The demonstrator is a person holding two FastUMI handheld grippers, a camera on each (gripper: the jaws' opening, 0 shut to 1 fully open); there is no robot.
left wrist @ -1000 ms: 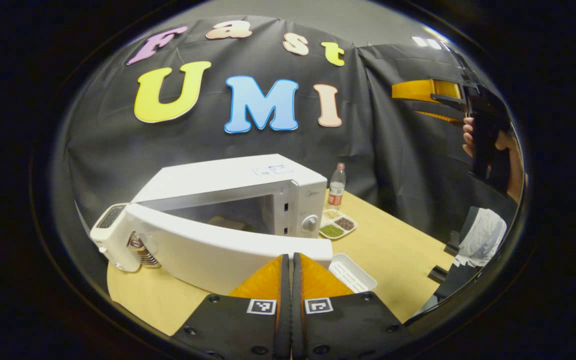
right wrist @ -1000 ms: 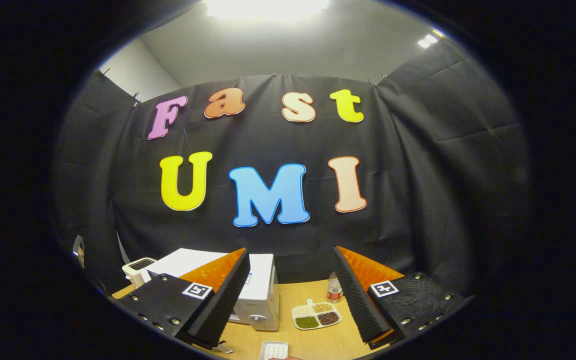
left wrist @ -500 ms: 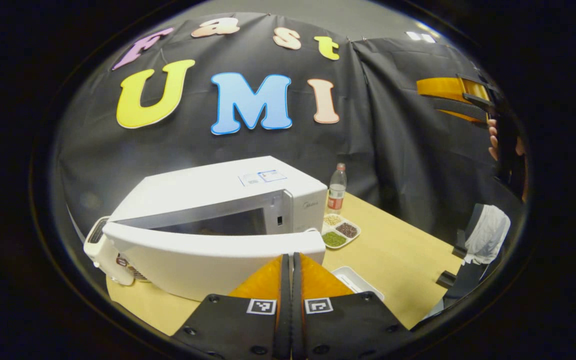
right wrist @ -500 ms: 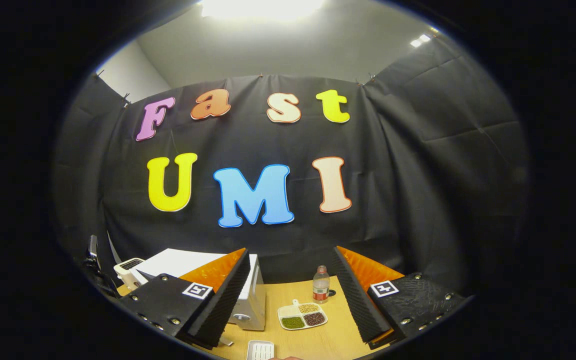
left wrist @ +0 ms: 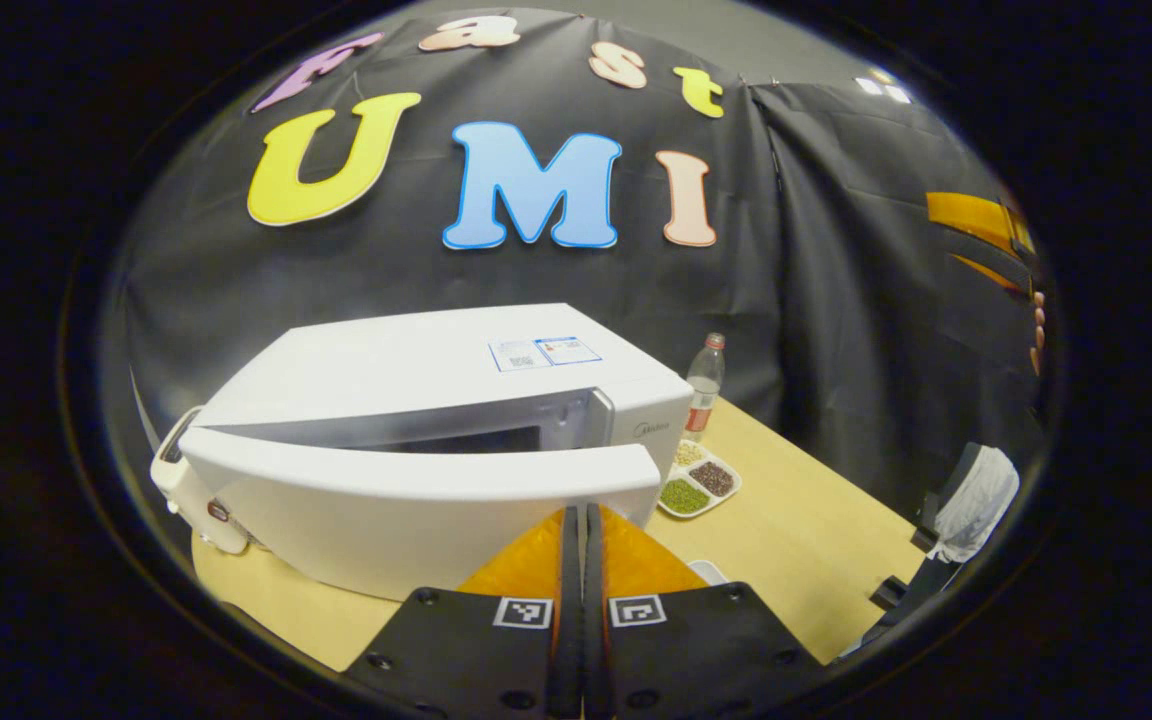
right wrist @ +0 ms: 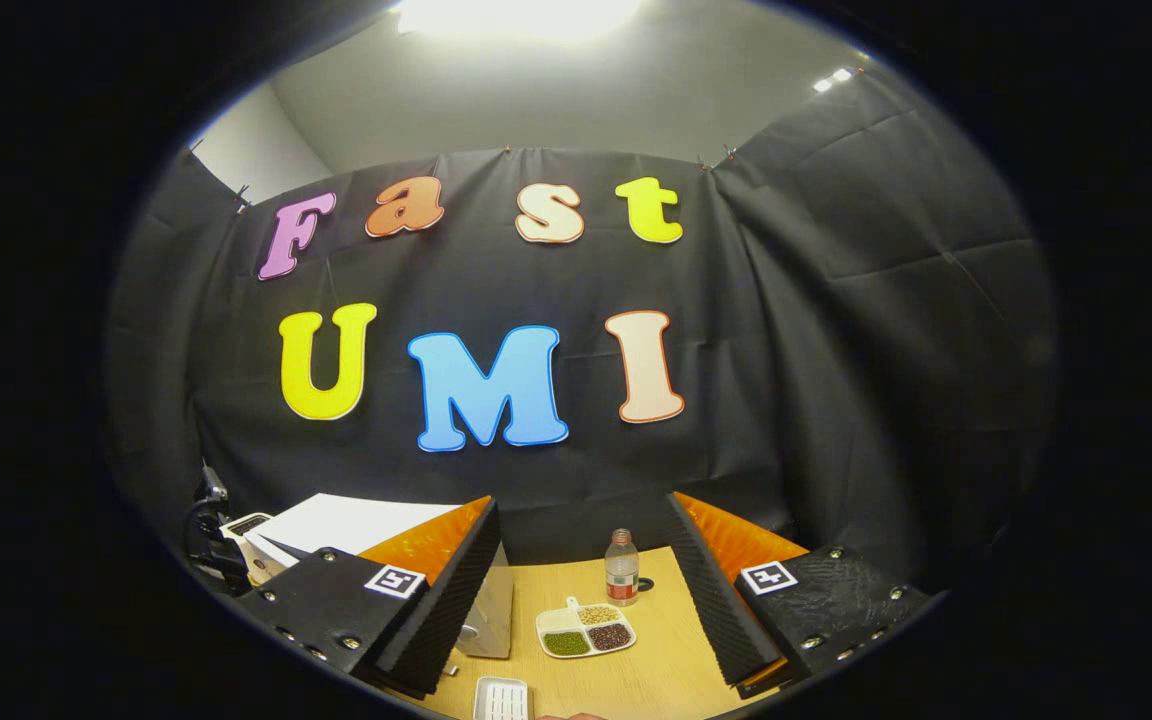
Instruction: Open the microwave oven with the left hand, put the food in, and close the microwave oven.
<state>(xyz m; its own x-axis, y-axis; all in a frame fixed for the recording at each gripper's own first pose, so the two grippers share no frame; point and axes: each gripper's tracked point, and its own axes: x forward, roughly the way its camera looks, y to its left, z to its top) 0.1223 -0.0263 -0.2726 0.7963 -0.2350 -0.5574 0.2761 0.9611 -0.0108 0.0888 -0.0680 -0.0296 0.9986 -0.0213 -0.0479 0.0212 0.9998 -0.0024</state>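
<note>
Microwave (left wrist: 416,400) sits on the table (left wrist: 796,530), door (left wrist: 416,505) nearly shut, a narrow gap left. My left gripper (left wrist: 576,530) is pinched closed on nothing, tips at the door's free edge. Right gripper (right wrist: 581,580) gapes wide, empty, held high. Can't see food inside. Left: latch it.

The left gripper (left wrist: 576,520) has its two fingers (left wrist: 568,560) pressed flat together with nothing between them, pointing forward and level. The right gripper (right wrist: 581,560) is held higher, its fingers (right wrist: 461,590) spread wide apart and empty. From the left gripper view it appears far right, gripped by a hand (left wrist: 1037,330) at the edge.
</note>
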